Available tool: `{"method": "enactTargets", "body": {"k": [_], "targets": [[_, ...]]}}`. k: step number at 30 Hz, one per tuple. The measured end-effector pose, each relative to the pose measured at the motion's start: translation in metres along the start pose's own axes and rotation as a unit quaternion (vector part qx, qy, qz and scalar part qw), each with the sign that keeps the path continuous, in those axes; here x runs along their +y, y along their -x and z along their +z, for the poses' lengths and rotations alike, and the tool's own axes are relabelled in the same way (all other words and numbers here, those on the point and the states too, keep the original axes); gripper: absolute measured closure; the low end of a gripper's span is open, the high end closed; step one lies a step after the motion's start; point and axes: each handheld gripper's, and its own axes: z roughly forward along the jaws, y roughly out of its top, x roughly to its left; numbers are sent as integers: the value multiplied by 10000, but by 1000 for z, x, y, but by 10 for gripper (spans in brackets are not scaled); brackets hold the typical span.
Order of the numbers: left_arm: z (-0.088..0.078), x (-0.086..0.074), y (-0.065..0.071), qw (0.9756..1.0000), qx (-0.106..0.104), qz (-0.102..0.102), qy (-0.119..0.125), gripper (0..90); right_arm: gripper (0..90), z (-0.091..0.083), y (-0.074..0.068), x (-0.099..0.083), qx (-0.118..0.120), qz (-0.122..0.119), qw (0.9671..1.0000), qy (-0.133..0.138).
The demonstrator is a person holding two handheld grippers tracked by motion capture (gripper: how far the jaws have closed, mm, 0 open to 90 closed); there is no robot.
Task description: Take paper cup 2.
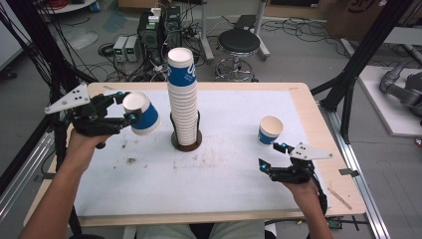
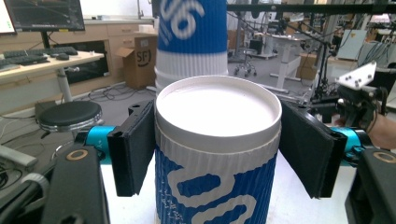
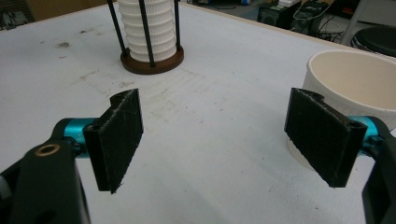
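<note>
High view shows my left gripper [image 1: 128, 105] pinching a blue cup [image 1: 142, 113] by its sides, held tilted in the air just left of the cup stack [image 1: 182, 99] in its holder [image 1: 186, 140] at the table's [image 1: 149, 189] middle. Left gripper view has both pads pressed on the cup's ribbed wall just under the rim, the stack rising right behind it. My right gripper [image 1: 272, 157] rests low near the table's right edge, jaws spread with nothing between them, a second cup [image 1: 270, 130] standing just beyond. I judge I am carrying this cup, either to or from the stack. Next I need a steady, level hold and a clear spot to set it down.
</note>
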Motion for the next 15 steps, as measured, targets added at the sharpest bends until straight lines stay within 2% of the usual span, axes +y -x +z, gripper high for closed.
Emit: {"method": "enactTargets", "body": {"k": [2,9,15], "targets": [[1,-7,3,10000,-36,-40,16,299,200,1,0,0,15,1,10000,-15],[10,-28,14,9999,-116,23,-118,298,200,5,-1,2,88,-33,10000,-20],[23,-45,22,9994,-281,-22,-209,298,199,8,-2,3,155,-49,9999,-31]]}}
